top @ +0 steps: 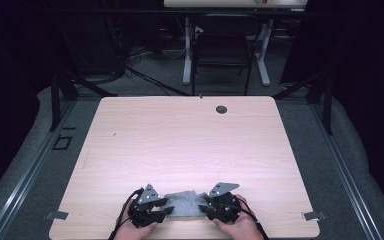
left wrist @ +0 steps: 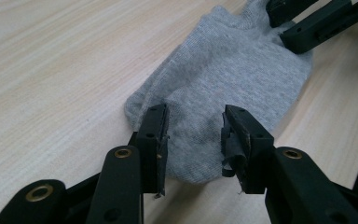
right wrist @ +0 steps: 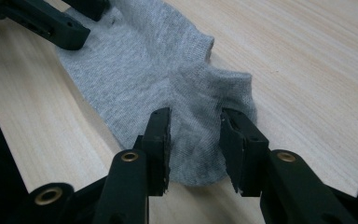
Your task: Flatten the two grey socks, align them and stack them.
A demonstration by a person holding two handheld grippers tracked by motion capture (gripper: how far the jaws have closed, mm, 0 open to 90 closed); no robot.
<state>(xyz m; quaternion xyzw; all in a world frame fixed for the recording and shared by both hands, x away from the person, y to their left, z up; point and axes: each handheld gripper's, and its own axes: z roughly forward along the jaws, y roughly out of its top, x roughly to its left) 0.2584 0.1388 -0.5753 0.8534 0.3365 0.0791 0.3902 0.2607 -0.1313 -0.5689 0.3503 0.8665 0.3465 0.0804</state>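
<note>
Here, from above, the grey sock (top: 185,205) lies flat at the near edge of the bench (top: 190,140), its ends partly hidden between the left hand-held gripper (top: 167,206) and the right hand-held gripper (top: 203,206); both wrists are cut off below. In the left gripper view, the jaws stand apart, straddling one end of the sock (left wrist: 223,88) without pinching it. In the right gripper view, the jaws likewise gape over the other end (right wrist: 168,88), pads clear of cloth.
</note>
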